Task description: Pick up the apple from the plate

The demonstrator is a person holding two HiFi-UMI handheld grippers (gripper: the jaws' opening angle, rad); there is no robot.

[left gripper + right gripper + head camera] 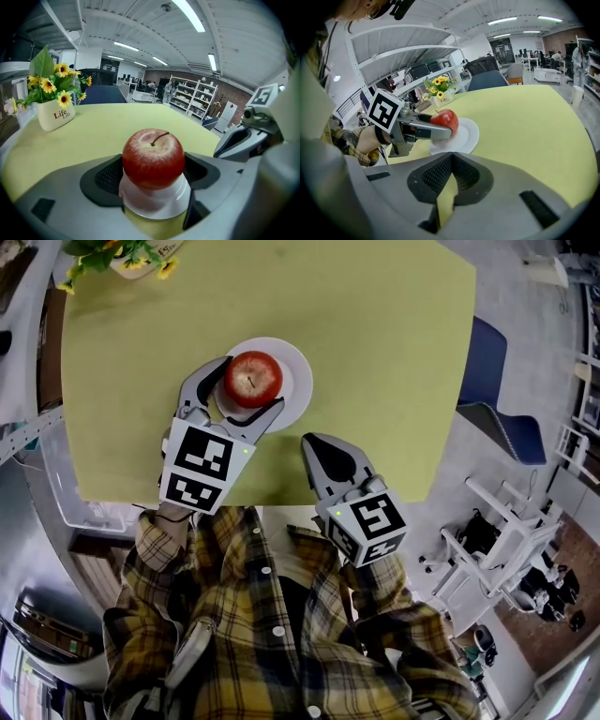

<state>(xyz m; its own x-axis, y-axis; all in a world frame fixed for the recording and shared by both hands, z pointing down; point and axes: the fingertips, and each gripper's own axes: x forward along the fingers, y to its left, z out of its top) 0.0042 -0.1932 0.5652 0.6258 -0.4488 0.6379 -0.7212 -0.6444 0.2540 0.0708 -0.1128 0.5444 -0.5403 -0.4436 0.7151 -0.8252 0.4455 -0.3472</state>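
Note:
A red apple point(251, 379) point(153, 158) sits on a small white plate point(298, 381) point(157, 206) near the front of a yellow-green table point(375, 352). My left gripper point(249, 384) point(152, 174) straddles the apple, and its dark pads point(107, 177) touch the fruit on both sides. The apple still rests on the plate. From the right gripper view, the apple point(445, 121) shows behind one left finger, on the plate point(466, 136). My right gripper point(314, 442) point(450, 176) hovers to the right over the table's front edge, jaws shut and empty.
A white pot of yellow flowers point(131, 257) point(55, 115) stands at the table's far left corner. A blue chair point(502, 399) and a white rack point(487, 540) stand on the floor to the right. The person's plaid shirt point(262, 615) is against the front edge.

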